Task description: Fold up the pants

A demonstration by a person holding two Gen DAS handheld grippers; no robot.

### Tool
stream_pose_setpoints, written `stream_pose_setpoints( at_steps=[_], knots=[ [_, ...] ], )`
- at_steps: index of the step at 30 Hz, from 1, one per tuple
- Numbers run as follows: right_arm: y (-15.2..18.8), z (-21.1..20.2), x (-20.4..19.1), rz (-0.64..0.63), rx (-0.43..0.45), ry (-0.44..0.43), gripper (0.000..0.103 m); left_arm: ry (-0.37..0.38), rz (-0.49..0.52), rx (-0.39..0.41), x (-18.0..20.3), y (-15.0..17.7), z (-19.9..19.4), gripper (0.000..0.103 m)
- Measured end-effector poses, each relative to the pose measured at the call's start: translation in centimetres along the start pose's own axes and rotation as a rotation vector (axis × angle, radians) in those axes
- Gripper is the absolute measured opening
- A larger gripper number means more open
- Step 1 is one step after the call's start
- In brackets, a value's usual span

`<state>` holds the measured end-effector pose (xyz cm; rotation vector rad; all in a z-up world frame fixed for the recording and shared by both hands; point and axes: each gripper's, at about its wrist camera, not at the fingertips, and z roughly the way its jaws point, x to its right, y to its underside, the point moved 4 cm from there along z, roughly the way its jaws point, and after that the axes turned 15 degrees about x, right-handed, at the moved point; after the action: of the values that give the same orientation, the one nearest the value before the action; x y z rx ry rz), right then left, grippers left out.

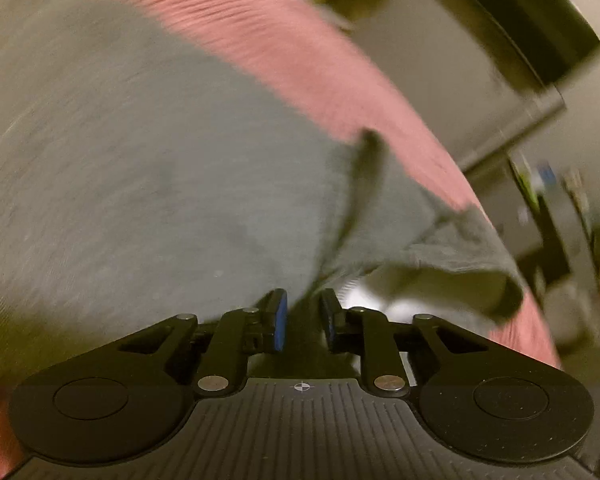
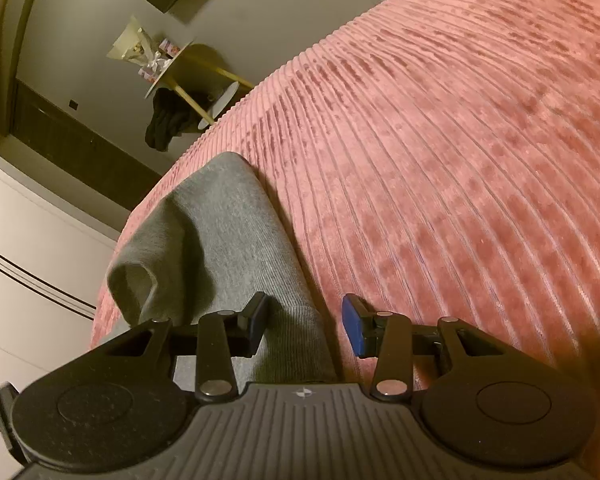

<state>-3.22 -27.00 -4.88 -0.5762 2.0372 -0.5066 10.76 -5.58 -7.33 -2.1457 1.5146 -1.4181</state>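
Observation:
Grey pants (image 1: 148, 168) lie spread on a pink ribbed bedcover (image 1: 284, 52). The left wrist view is blurred. My left gripper (image 1: 303, 312) is nearly closed, with a fold of the grey fabric running between its blue-padded fingers (image 1: 281, 320); it is shut on the pants near a bunched, turned-over edge (image 1: 452, 264). In the right wrist view a grey pant leg (image 2: 224, 232) lies on the bedcover (image 2: 460, 160), its end curled up. My right gripper (image 2: 305, 322) is open, its jaws wide apart over the leg's right edge.
The bed's edge runs at the left in the right wrist view, with white drawers (image 2: 28, 264) beyond it. A small round table (image 2: 180, 76) with dark clothing hanging stands farther off. Dark furniture (image 1: 512, 40) lies past the bed in the left wrist view.

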Motion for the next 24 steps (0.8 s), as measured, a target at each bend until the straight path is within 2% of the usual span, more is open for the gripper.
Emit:
stream_pose_setpoints(
  at_steps=[1,2,3,4,6,9,12,14,17,19,22,24],
  knots=[
    [0.0,0.0,0.1,0.002,0.000,0.000,0.041,-0.012,0.006,0.015,-0.4,-0.1,-0.4,0.023],
    [0.0,0.0,0.1,0.003,-0.001,0.000,0.041,-0.030,0.057,0.032,-0.3,-0.2,-0.8,0.024],
    [-0.1,0.0,0.1,0.004,-0.001,0.000,0.041,-0.039,0.134,0.043,0.2,-0.1,-1.2,0.030],
    [-0.1,0.0,0.1,0.005,-0.001,0.001,0.041,-0.040,0.206,0.051,0.9,0.1,-1.5,0.044],
    [-0.1,0.1,0.1,0.007,-0.002,0.001,0.041,-0.011,0.361,0.073,2.7,0.7,-2.2,0.063],
    [-0.1,0.1,0.2,0.016,-0.004,-0.001,0.042,0.022,0.642,0.130,5.8,2.3,-3.1,0.069],
    [-0.2,0.1,0.4,0.025,-0.006,-0.004,0.042,0.067,0.903,0.190,8.5,4.6,-3.7,0.071],
    [-0.2,0.2,0.5,0.030,-0.007,-0.005,0.042,0.095,0.967,0.198,9.3,5.6,-3.7,0.071],
    [-0.1,0.3,0.4,0.029,-0.008,-0.005,0.043,0.079,0.976,0.171,9.1,6.0,-2.2,0.071],
    [-0.1,0.3,0.5,0.027,-0.008,-0.008,0.043,0.100,0.991,0.137,9.0,6.4,-1.4,0.070],
    [-0.1,0.4,0.5,0.024,-0.007,-0.012,0.043,0.093,1.022,0.167,9.2,6.4,-0.9,0.070],
    [0.0,0.6,0.5,0.016,-0.006,-0.011,0.044,0.072,1.001,0.171,9.2,5.8,0.0,0.062]
  ],
)
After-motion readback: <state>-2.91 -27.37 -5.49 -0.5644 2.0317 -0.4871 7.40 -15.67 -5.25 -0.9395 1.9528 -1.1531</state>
